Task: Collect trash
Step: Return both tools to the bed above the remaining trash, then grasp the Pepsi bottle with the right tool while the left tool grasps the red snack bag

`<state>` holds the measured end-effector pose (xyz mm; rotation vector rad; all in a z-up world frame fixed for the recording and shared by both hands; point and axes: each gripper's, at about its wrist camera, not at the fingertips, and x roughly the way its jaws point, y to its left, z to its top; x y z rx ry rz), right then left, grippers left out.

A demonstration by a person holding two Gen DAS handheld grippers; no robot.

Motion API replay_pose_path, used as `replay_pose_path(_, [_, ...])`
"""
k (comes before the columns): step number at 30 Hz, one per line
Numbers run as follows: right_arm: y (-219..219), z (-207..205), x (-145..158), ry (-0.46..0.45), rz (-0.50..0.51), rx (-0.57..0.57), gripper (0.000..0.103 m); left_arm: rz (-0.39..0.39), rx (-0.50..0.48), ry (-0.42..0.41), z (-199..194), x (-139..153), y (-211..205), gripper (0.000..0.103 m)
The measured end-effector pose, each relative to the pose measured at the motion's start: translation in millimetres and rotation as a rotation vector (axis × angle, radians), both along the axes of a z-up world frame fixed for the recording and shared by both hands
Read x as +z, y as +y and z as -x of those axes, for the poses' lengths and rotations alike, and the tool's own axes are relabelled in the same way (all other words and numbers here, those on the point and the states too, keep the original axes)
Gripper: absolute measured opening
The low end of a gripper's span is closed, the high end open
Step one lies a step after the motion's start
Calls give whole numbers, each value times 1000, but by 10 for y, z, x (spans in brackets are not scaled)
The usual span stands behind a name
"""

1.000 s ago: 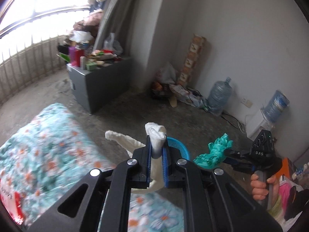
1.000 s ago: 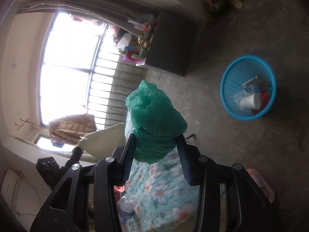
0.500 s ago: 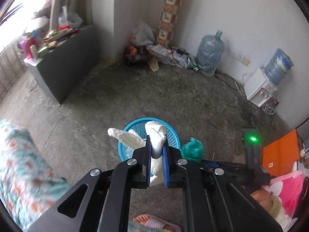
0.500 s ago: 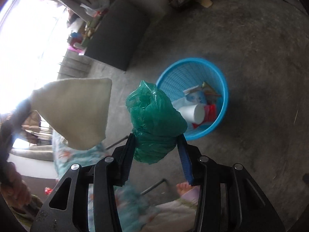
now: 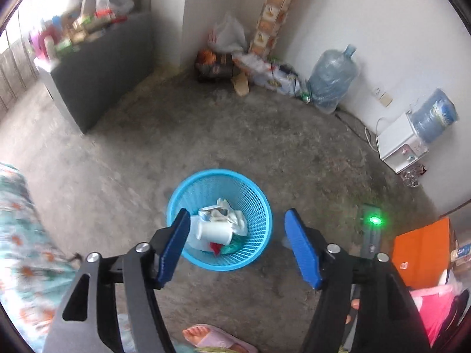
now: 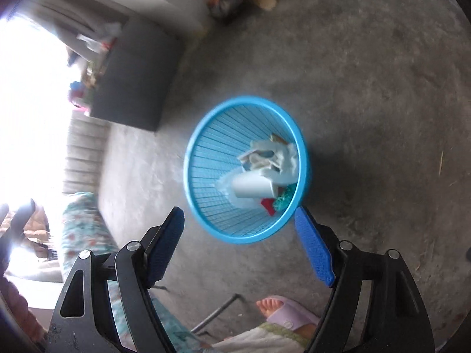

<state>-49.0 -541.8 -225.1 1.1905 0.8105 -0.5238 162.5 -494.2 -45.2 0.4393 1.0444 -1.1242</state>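
A blue mesh waste basket (image 5: pixel 259 206) (image 6: pixel 206 153) stands on the concrete floor below both grippers. Inside lie a white paper cup (image 5: pixel 213 231) (image 6: pixel 251 186), crumpled white paper (image 5: pixel 226 211) (image 6: pixel 273 158), a red scrap and a green plastic bag (image 5: pixel 232 248) (image 6: pixel 284 200). My left gripper (image 5: pixel 237 245) hovers over the basket, its jaws opening with nothing between the blue pads. My right gripper (image 6: pixel 240 242) hangs over the basket's near rim, its jaws opening too and holding nothing. The right gripper's body with a green light (image 5: pixel 374 220) shows in the left wrist view.
A dark grey cabinet (image 5: pixel 100 67) with clutter on top stands at the back left. Bags, a tall carton and water jugs (image 5: pixel 332 79) line the far wall. A floral mattress (image 5: pixel 26 250) lies left. A person's sandalled foot (image 5: pixel 215 338) (image 6: pixel 282 311) is near the basket.
Both grippers came down over the basket and opened. The white paper left the left gripper and the green bag left the right one; both now lie in the basket.
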Motion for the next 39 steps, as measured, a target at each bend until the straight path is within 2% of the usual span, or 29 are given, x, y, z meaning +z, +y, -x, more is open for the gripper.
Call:
replay_pose_path(3, [199, 124, 317, -61, 35, 6, 74, 39, -6, -52, 36, 369, 356, 71])
replay_pose_path(6, [437, 45, 639, -90, 93, 61, 74, 92, 18, -137, 108, 853, 992, 80])
replay_pose_path(10, [933, -246, 1221, -128, 241, 254, 75, 191, 108, -203, 230, 1327, 2050, 87])
replay_pose_path(12, [1303, -411, 1562, -170, 322, 389, 78, 238, 191, -239, 296, 1484, 2659, 91])
replay_pose_path(14, [1698, -578, 1855, -252, 401, 550, 81, 252, 323, -307, 389, 1583, 3387, 93])
replay_pose_path(17, [2354, -768, 2215, -377, 491, 795, 85, 202, 509, -393, 513, 1604, 4256, 94])
replay_pose_path(19, [2835, -917, 2373, -444, 522, 976, 86, 172, 637, -420, 609, 1574, 4840, 94])
replay_pose_path(21, [3271, -1061, 2464, -495, 529, 1141, 87, 156, 737, -415, 704, 1500, 5311, 94])
replay_pose_path(24, [3928, -1252, 2515, -516, 559, 1362, 89, 148, 868, -394, 892, 1332, 5917, 94])
replay_pose_path(30, [5171, -1540, 2513, -500, 741, 1743, 92, 168, 1032, -327, 976, 1018, 6631, 94])
replay_pose_path(33, [5629, -1688, 2417, -437, 803, 1910, 92, 188, 1077, -298, 1021, 916, 6817, 94])
replay_pose_path(36, [5958, -1804, 2191, -342, 900, 2036, 92, 197, 1111, -289, 1037, 841, 6956, 94])
replay_pose_path(39, [6088, -1918, 1973, -264, 884, 2113, 93, 216, 1138, -274, 1008, 773, 7102, 94])
